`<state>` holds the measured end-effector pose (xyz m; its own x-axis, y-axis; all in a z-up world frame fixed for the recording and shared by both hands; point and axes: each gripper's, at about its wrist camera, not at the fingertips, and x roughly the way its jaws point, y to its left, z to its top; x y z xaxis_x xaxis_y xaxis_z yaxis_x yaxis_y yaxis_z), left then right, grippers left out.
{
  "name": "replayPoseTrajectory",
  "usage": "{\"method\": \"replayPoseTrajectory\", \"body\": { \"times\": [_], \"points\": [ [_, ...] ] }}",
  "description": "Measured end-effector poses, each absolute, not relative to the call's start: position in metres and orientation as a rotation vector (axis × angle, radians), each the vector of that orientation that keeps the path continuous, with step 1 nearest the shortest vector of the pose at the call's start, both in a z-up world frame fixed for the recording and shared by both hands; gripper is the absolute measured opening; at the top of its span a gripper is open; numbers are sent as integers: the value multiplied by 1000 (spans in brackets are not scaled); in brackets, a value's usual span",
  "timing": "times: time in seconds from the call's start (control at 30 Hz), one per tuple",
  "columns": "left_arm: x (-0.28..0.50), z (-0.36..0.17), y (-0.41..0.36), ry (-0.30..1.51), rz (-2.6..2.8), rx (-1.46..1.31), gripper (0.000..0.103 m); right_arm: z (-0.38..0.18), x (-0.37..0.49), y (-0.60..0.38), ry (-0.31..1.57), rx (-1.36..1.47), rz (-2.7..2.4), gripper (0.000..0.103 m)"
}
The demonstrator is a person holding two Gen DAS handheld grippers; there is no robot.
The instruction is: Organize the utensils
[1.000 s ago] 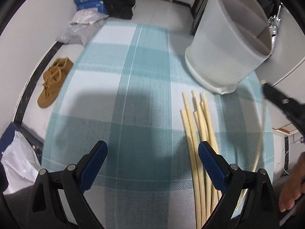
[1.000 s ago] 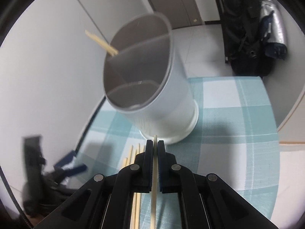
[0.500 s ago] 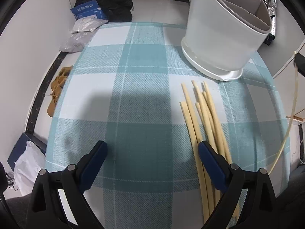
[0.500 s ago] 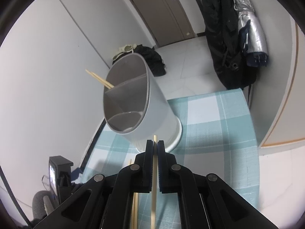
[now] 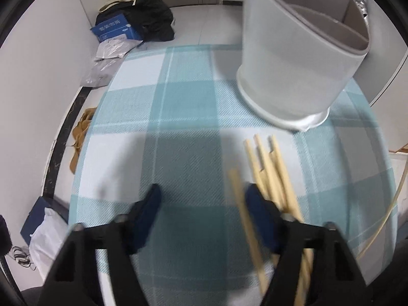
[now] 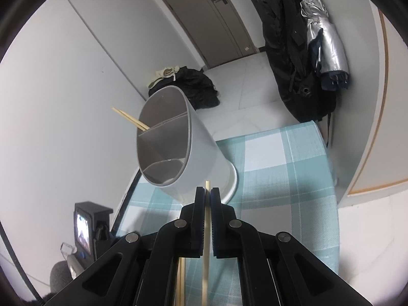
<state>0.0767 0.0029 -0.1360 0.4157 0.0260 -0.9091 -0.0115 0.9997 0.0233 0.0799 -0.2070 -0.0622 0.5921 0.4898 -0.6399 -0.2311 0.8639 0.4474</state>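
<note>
A grey divided utensil holder (image 5: pixel 301 58) stands at the far right of the teal checked tablecloth (image 5: pixel 183 117). Several loose chopsticks (image 5: pixel 270 170) lie in front of it. My left gripper (image 5: pixel 204 204) is open just above the cloth, its right finger against the chopstick pile, and one blurred chopstick (image 5: pixel 244 219) lies between the fingers. My right gripper (image 6: pixel 207 196) is shut on one chopstick (image 6: pixel 206 229), held high in front of the holder (image 6: pixel 176 153). A pair of chopsticks (image 6: pixel 130 119) sticks out of the holder's far compartment.
The table's edges fall away on the left and right. On the floor are a black bag (image 5: pixel 148 17), a blue box (image 5: pixel 114 29), a tan shoe (image 5: pixel 80 137) and a white bag (image 5: pixel 48 232). A black coat and a silver umbrella (image 6: pixel 323 43) hang by the door.
My left gripper has moved forward and lower toward the chopstick pile, and its fingers have come closer together. My right gripper has risen and pulled back with its chopstick.
</note>
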Motion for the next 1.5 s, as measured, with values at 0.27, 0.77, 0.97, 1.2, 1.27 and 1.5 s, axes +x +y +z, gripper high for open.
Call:
{"method": "replayPoseTrajectory", "body": {
  "times": [0.27, 0.77, 0.97, 1.2, 1.27, 1.5],
  "points": [
    [74, -133, -23, 1120, -7, 111, 2, -59, 81, -209, 827, 346, 419, 4],
    [45, -44, 2, 797, -120, -166, 2, -41, 47, -188, 702, 235, 447, 3],
    [35, -20, 3, 691, -165, -187, 2, -36, 26, -177, 649, 186, 448, 3],
    [22, -14, 4, 681, -173, -147, 2, -30, 11, -166, 602, 144, 445, 3],
    [19, -15, 4, 701, -173, -145, 2, -28, 9, -165, 594, 143, 441, 3],
    [9, -8, 7, 704, -171, -161, 2, -21, 2, -160, 568, 130, 429, 3]
  ]
}}
